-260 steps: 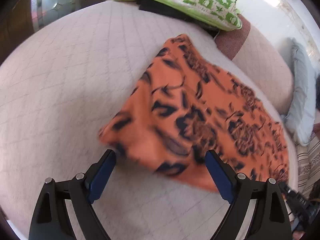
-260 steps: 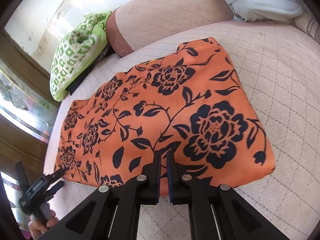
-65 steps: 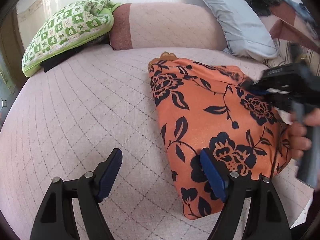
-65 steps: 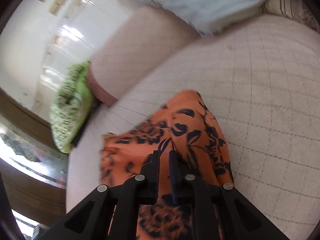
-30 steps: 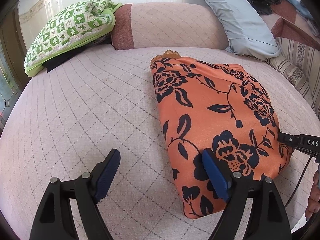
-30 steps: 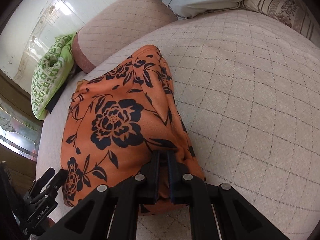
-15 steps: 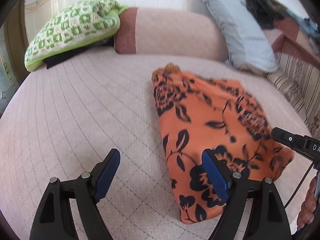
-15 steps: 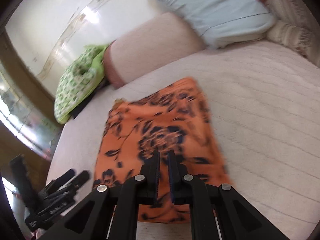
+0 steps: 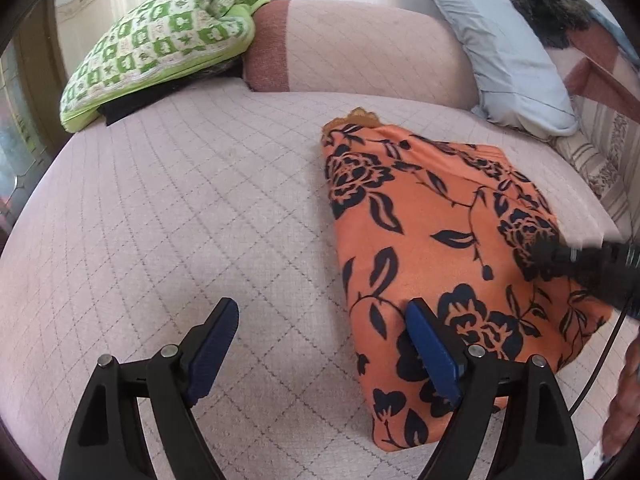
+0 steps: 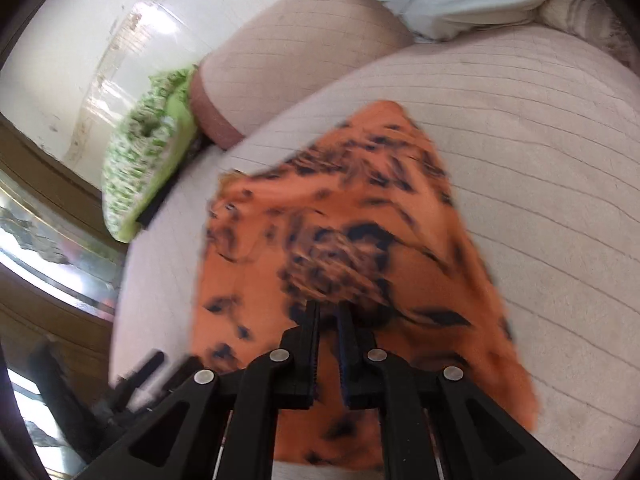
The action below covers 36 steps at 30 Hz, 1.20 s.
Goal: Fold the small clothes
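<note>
- The orange floral garment has been folded narrower than seconds ago; one fold is judged complete.
- The left gripper fingers are spread wide, empty.
- The right gripper fingers are nearly together; any cloth between them cannot be told.

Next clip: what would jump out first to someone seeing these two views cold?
The orange cloth with black flowers, lying folded on the right half of the quilted pink bed cover. Next, the left gripper in the foreground, open, its right finger over the cloth's near left part, while the right gripper reaches over the cloth from the right, fingers nearly together. Behind, a green checked cushion sits at the far left.
</note>
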### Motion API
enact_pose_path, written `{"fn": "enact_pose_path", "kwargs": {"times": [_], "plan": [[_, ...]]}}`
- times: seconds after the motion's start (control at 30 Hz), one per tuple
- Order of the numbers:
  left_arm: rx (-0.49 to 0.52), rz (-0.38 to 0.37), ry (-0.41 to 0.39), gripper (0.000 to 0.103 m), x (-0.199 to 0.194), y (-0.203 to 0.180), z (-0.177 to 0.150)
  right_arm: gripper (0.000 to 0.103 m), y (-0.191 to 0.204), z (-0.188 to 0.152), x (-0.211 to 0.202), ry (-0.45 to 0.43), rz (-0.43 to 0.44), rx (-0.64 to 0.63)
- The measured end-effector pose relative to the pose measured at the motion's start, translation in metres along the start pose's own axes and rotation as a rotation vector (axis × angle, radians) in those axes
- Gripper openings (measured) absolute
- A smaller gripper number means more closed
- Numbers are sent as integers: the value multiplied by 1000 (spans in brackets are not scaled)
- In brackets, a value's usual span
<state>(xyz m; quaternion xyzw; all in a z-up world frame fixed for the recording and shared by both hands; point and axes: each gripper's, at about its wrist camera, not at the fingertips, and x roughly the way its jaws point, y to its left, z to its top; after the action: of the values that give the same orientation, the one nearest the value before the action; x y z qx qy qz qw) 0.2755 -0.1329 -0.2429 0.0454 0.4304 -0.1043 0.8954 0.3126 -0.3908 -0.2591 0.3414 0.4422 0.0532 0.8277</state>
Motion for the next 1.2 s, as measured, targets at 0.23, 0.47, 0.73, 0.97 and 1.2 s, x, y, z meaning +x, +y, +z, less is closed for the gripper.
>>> {"fn": "enact_pose_path", "kwargs": {"times": [0.23, 0.47, 0.73, 0.97, 1.2], "plan": [[-57, -47, 63, 87, 3, 10, -3, 12, 72, 53, 85, 214, 54, -172], [-32, -20, 51, 89, 5, 7, -4, 10, 90, 95, 172, 232, -69, -197], [-51, -39, 68, 92, 6, 11, -3, 10, 77, 108, 122, 33, -54, -149], [-36, -21, 50, 92, 4, 7, -6, 10, 12, 77, 77, 90, -312, -138], [-22, -27, 14, 92, 1, 9, -4, 10, -5, 45, 2, -70, -115, -21]]}}
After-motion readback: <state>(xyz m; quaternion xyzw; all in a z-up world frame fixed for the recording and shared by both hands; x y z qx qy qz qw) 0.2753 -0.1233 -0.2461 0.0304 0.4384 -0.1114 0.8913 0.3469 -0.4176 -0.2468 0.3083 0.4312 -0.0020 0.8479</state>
